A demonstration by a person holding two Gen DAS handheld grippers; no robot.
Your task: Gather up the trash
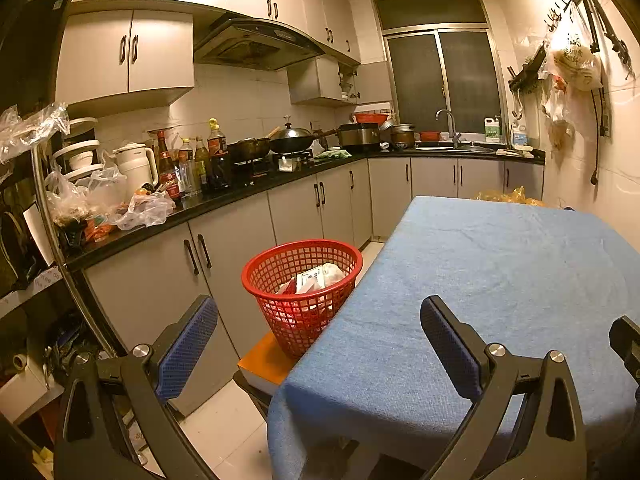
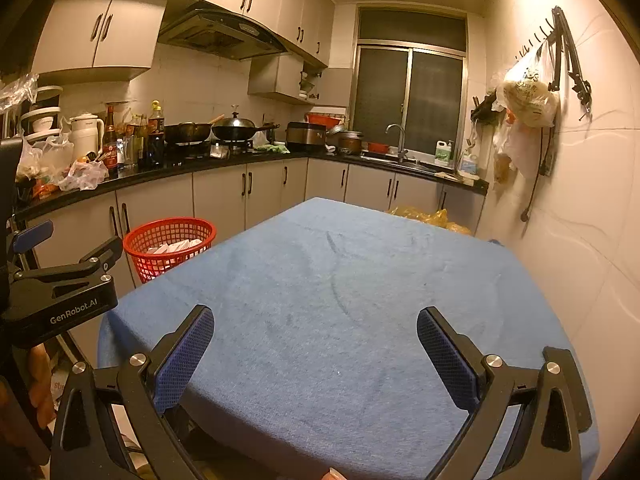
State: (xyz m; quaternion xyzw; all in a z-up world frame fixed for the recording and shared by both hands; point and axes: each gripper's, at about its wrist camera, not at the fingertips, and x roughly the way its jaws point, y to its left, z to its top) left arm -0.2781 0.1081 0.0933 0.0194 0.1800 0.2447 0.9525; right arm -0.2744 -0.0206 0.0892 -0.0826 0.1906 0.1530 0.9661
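A red mesh waste basket (image 1: 276, 264) stands on an orange stool (image 1: 264, 356) beside the table's left edge; paper and packaging trash (image 1: 316, 278) lies inside it. The same basket (image 2: 160, 232) shows at the left of the right wrist view with white scraps in it. My left gripper (image 1: 318, 346) is open, held low over the near left corner of the blue tablecloth (image 1: 480, 280), with nothing between its fingers. My right gripper (image 2: 316, 350) is also open and empty above the near end of the blue tablecloth (image 2: 340, 280). The left gripper (image 2: 60, 268) appears at the left edge of the right wrist view.
A black counter (image 1: 224, 196) along the left wall carries bottles, woks, a white kettle (image 1: 134, 164) and crumpled plastic bags (image 1: 140, 210). A sink with a tap (image 1: 450, 124) is under the window. Bags hang on the right wall (image 2: 524, 100). Yellow plastic (image 2: 424, 214) lies beyond the table.
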